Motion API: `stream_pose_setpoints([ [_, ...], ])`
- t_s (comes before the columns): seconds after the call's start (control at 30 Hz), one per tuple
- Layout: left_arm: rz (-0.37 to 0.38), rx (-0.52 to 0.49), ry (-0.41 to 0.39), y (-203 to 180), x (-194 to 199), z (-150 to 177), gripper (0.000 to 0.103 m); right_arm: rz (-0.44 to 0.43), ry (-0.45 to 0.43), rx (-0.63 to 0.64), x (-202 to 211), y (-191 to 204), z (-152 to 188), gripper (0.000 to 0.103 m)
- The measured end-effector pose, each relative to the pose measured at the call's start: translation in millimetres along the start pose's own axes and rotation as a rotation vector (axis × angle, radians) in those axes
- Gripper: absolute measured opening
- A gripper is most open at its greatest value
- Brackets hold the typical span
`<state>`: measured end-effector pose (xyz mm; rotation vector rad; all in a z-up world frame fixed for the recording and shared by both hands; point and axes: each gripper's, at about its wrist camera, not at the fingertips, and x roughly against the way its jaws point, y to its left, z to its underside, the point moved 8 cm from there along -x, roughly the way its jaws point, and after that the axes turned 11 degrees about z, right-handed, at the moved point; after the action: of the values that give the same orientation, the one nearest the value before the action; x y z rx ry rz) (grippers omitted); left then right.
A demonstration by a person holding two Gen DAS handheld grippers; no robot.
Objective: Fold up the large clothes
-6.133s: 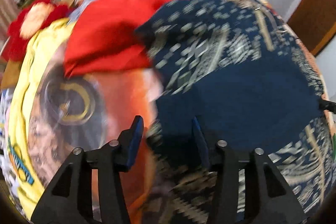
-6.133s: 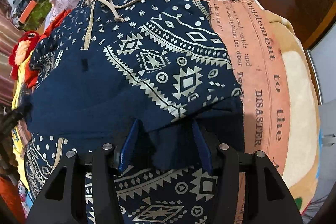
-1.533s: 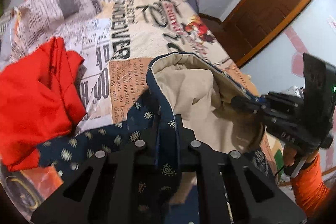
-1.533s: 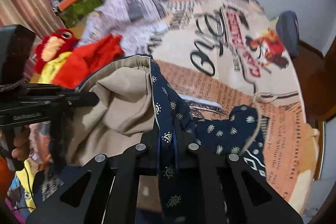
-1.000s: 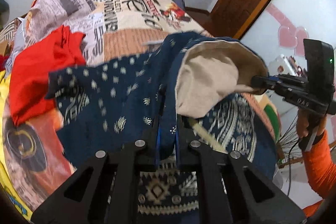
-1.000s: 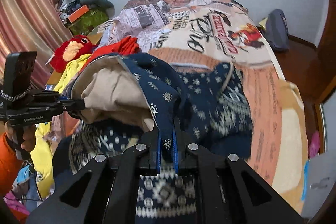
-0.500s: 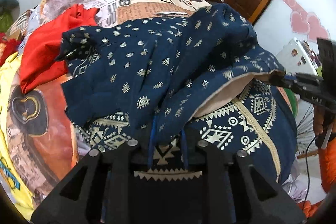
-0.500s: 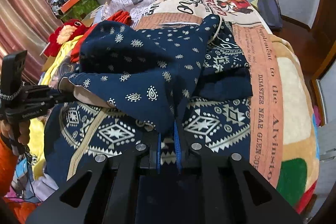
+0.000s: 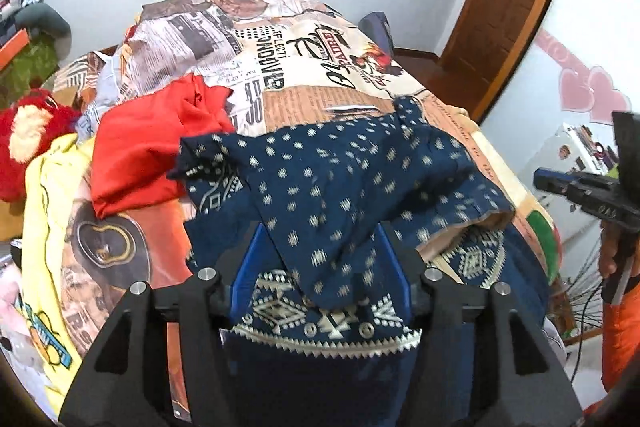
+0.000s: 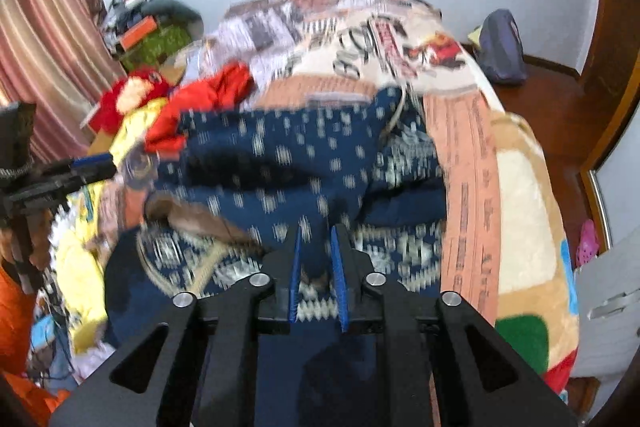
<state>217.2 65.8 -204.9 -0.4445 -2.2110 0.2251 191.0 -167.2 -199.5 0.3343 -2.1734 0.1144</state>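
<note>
A navy hoodie (image 9: 340,179) with a pale pattern lies on the bed, its hood part folded down over the patterned body. My left gripper (image 9: 325,259) hangs just above the near edge of that fold. Its jaws are opening, and the blue pads (image 9: 256,259) stand wide and clear of the cloth lying between them. In the blurred right wrist view the same hoodie (image 10: 280,155) fills the middle. My right gripper (image 10: 316,267) has its jaws starting to open, with a narrow fold of the navy cloth still between the pads. The tan lining (image 10: 200,219) peeks out at the left.
A red garment (image 9: 152,147), a red plush toy (image 9: 28,135) and a yellow printed garment (image 9: 40,227) crowd the bed's left side. The newspaper-print blanket (image 9: 280,39) stretches beyond. A wooden door (image 9: 508,7) is at the right and a dark bag (image 10: 502,47) lies on the floor.
The hood part was swung over and laid down on the hoodie's body. My left jaws spread off the cloth and both grippers drew back and up.
</note>
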Motion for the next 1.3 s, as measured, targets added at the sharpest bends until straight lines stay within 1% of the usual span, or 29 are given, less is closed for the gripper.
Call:
stream_pose_setpoints([
  [0.07, 0.008, 0.000, 0.002, -2.3, -8.6, -1.8, 0.056, 0.001, -0.006, -0.006, -5.2, 3.4, -8.7, 0.017],
  [0.1, 0.013, 0.005, 0.008, -3.5, -14.6, -1.4, 0.059, 0.000, -0.001, -0.009, -10.3, 7.4, -10.8, 0.018],
  [0.13, 0.017, 0.011, 0.014, -4.0, -20.0, 0.7, 0.061, -0.002, 0.007, -0.011, -15.5, 9.3, -10.8, 0.020],
  [0.2, 0.027, 0.022, 0.042, -4.9, -35.9, 8.0, 0.062, -0.005, 0.045, -0.007, -31.0, 13.9, -6.9, 0.022],
  [0.27, 0.017, 0.032, 0.091, -1.7, -54.2, 20.2, 0.062, -0.008, 0.092, 0.006, -46.4, 18.1, 5.0, 0.022],
  [0.37, -0.005, 0.049, 0.159, 7.7, -75.8, 41.8, 0.062, 0.005, 0.177, 0.034, -71.2, 20.7, 31.4, 0.022],
  [0.43, -0.002, 0.073, 0.193, 15.3, -86.3, 56.5, 0.063, 0.009, 0.214, 0.048, -79.2, 20.3, 45.6, 0.022],
  [0.47, 0.010, 0.087, 0.196, 17.8, -88.1, 59.8, 0.063, 0.013, 0.214, 0.057, -80.3, 19.9, 49.6, 0.022],
  [0.53, 0.038, 0.132, 0.183, 25.4, -85.1, 61.4, 0.064, 0.024, 0.202, 0.084, -75.6, 19.6, 48.8, 0.024],
  [0.6, 0.036, 0.161, 0.169, 32.6, -78.6, 56.2, 0.064, 0.027, 0.197, 0.087, -67.9, 16.8, 40.5, 0.024],
  [0.63, 0.031, 0.172, 0.146, 37.1, -72.0, 50.4, 0.064, 0.029, 0.183, 0.082, -64.3, 14.8, 35.6, 0.024],
  [0.7, 0.014, 0.180, 0.072, 47.7, -53.8, 35.0, 0.064, 0.039, 0.144, 0.078, -55.6, 9.8, 22.5, 0.024],
  [0.73, -0.004, 0.187, 0.027, 56.1, -43.9, 26.1, 0.065, 0.053, 0.117, 0.075, -51.5, 5.8, 14.7, 0.024],
  [0.77, -0.022, 0.195, -0.001, 63.8, -37.9, 20.2, 0.066, 0.072, 0.091, 0.072, -49.0, 1.9, 6.9, 0.026],
  [0.83, -0.061, 0.225, -0.040, 84.2, -29.4, 9.1, 0.067, 0.109, 0.047, 0.055, -50.1, -8.5, -8.2, 0.039],
  [0.87, -0.078, 0.249, -0.049, 97.3, -27.1, 5.3, 0.067, 0.129, 0.033, 0.029, -53.0, -17.8, -16.5, 0.041],
  [0.97, -0.108, 0.326, -0.054, 134.6, -29.4, 1.8, 0.067, 0.142, 0.038, -0.041, -66.7, -36.6, -32.2, 0.042],
  [1.07, -0.120, 0.380, -0.027, 163.2, -44.1, 7.9, 0.067, 0.155, 0.061, -0.108, -87.6, -57.5, -43.6, 0.042],
  [1.13, -0.096, 0.426, 0.000, 176.9, -60.9, 12.7, 0.067, 0.159, 0.085, -0.140, -102.1, -68.5, -47.0, 0.042],
  [1.3, 0.023, 0.544, 0.056, 195.5, -106.4, 25.2, 0.067, 0.148, 0.183, -0.187, -144.7, -86.1, -43.3, 0.042],
])
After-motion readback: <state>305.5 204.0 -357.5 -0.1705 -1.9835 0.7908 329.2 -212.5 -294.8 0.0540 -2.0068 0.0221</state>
